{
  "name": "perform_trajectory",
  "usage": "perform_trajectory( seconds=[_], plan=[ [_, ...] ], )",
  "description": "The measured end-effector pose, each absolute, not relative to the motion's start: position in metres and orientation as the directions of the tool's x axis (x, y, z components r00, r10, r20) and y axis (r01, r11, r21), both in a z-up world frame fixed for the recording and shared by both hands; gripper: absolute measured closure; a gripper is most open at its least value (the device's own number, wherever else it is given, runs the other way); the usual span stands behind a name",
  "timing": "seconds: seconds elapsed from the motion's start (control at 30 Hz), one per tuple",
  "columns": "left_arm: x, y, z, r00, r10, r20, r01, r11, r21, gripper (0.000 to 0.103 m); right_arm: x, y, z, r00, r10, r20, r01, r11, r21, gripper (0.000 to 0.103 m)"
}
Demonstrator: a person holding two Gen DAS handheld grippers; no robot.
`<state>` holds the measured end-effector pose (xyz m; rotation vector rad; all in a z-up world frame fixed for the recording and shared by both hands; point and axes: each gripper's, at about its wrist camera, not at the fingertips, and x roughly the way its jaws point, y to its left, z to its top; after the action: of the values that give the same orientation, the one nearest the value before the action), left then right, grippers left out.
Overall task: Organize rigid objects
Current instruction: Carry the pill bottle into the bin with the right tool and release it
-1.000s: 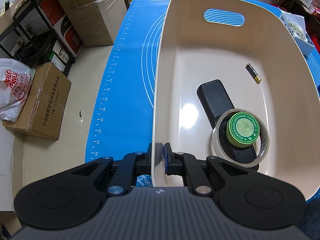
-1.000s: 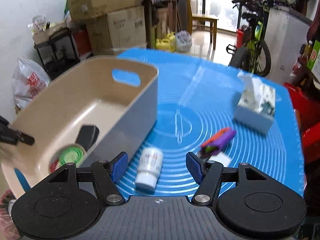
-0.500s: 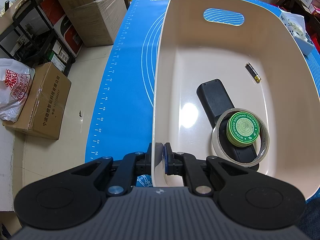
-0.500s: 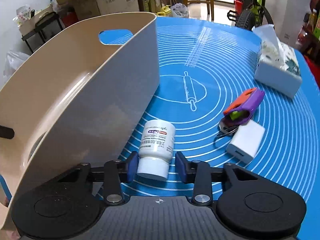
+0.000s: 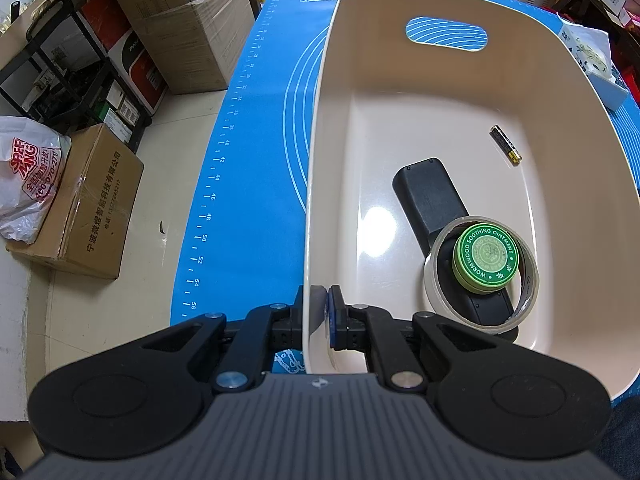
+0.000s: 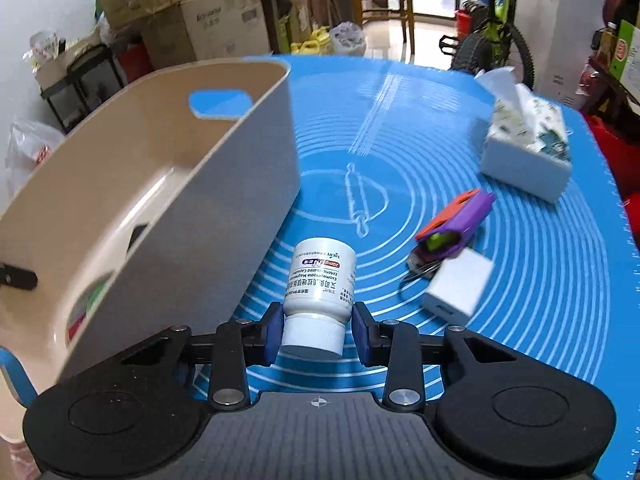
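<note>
My left gripper [image 5: 318, 312] is shut on the near rim of the beige bin [image 5: 320, 160]. Inside the bin lie a black remote [image 5: 430, 196], a tape roll [image 5: 434, 280], a green ointment tin [image 5: 485, 258] and a battery [image 5: 506, 150]. My right gripper [image 6: 316, 330] is shut on a white pill bottle [image 6: 320, 284] by its cap end and holds it above the blue mat [image 6: 520, 300], right of the bin [image 6: 200, 208]. An orange and purple tool [image 6: 460, 216] with keys and a white charger [image 6: 458, 286] lie on the mat to the right.
A tissue box [image 6: 524, 148] stands at the far right of the mat. Cardboard boxes [image 5: 84, 204], a plastic bag [image 5: 24, 184] and a black rack [image 5: 60, 64] stand on the floor left of the table. A bicycle [image 6: 492, 40] is behind the table.
My right gripper came down, shut on the pill bottle and lifted it off the mat. My left gripper has kept its hold on the bin rim.
</note>
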<state>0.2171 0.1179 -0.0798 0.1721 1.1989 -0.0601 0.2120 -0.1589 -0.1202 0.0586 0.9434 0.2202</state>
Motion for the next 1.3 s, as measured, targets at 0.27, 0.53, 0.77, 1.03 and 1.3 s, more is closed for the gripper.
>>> perform_trajectory(
  seconds=[0.27, 0.53, 0.77, 1.03, 1.3],
  plan=[
    [0.216, 0.119, -0.080, 0.363, 0.046, -0.931, 0.138, 0.985, 0.102, 0.093, 0.204, -0.173, -0.076, 0.668, 0.221, -0.711, -0.131, 0.975, 0.180, 0.061],
    [0.217, 0.118, -0.080, 0.364, 0.047, -0.930, 0.140, 0.985, 0.104, 0.093, 0.201, -0.145, -0.026, 0.723, 0.312, -0.616, -0.244, 0.950, 0.194, 0.061],
    [0.216, 0.119, -0.080, 0.363, 0.048, -0.930, 0.140, 0.984, 0.105, 0.093, 0.210, -0.093, -0.028, 0.675, 0.334, -0.658, -0.326, 0.935, 0.140, 0.061],
    [0.216, 0.118, -0.080, 0.364, 0.047, -0.930, 0.140, 0.985, 0.105, 0.093, 0.235, -0.046, -0.059, 0.577, 0.239, -0.781, -0.377, 0.926, 0.006, 0.061],
    [0.217, 0.116, -0.080, 0.363, 0.047, -0.931, 0.143, 0.984, 0.105, 0.093, 0.238, -0.015, -0.079, 0.526, 0.157, -0.836, -0.452, 0.884, -0.119, 0.060]
  ],
)
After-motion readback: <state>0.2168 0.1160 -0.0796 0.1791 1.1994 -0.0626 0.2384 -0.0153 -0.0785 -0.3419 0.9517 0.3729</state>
